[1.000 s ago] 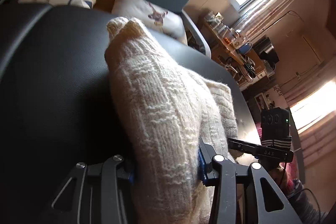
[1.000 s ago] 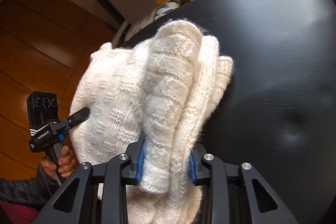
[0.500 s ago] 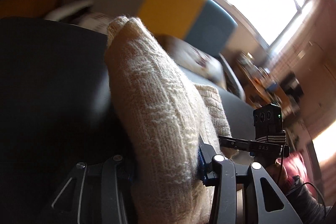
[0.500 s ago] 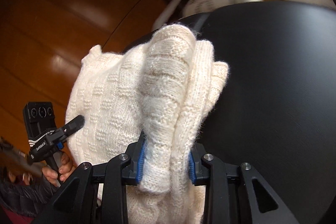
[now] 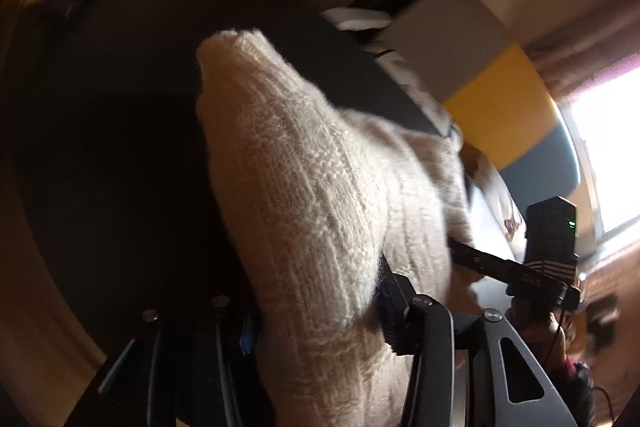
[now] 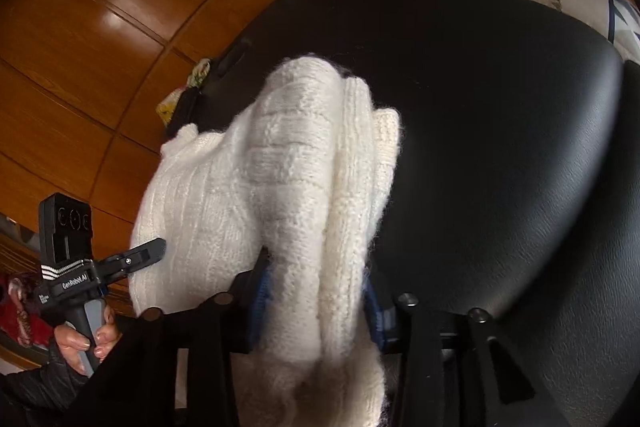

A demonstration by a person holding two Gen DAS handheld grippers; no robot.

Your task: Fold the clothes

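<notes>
sweater [image 6: 280, 187] bunched, carried near surface [image 6: 500, 147] left edge | left gripper [image 5: 320, 311], right gripper [image 6: 316, 299]: jaws opening, folds between | right half bare

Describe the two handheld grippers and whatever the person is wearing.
Both grippers are black with blue pads inside the jaws and silver screws. The left gripper carries a boxy black camera block with white stripes, lettering and a grey handle; its hand has a dark padded sleeve.

Glossy wood-panel floor [image 6: 100, 39]; black padded surface [image 6: 500, 167]; bright window [image 5: 608, 147].
</notes>
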